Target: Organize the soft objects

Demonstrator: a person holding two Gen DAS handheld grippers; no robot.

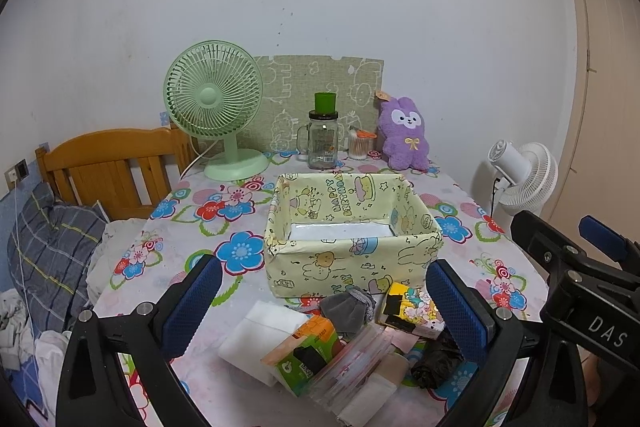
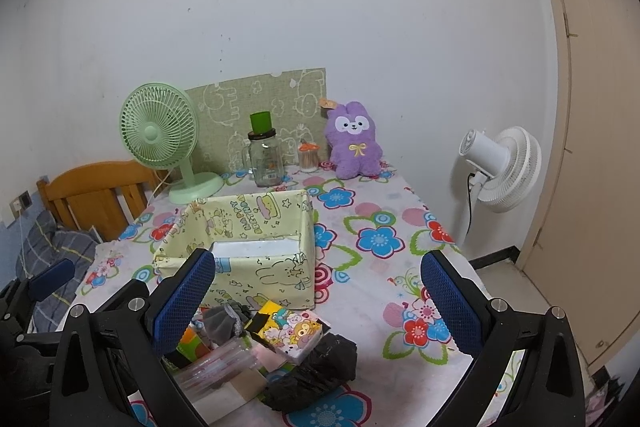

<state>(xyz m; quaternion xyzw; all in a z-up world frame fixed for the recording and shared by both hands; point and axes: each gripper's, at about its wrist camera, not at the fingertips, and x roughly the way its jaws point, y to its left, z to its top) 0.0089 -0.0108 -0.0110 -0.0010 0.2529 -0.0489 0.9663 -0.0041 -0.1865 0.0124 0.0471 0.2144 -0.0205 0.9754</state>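
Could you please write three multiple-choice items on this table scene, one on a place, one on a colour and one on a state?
1. Where does the purple plush toy sit?
A. inside the fabric box
B. at the far edge of the table by the wall
C. on the white standing fan

2. What colour is the desk fan on the table?
A. pale green
B. red
C. black

3. How do the left tongs and right tongs stand?
A. both shut on the tissue pack
B. left open, right shut
C. both open, holding nothing

Key: 1 B, the toy leans near the wall behind the fabric box. 2 A, its grille and base are pale green. 3 C, the blue pads stand wide apart in both views.
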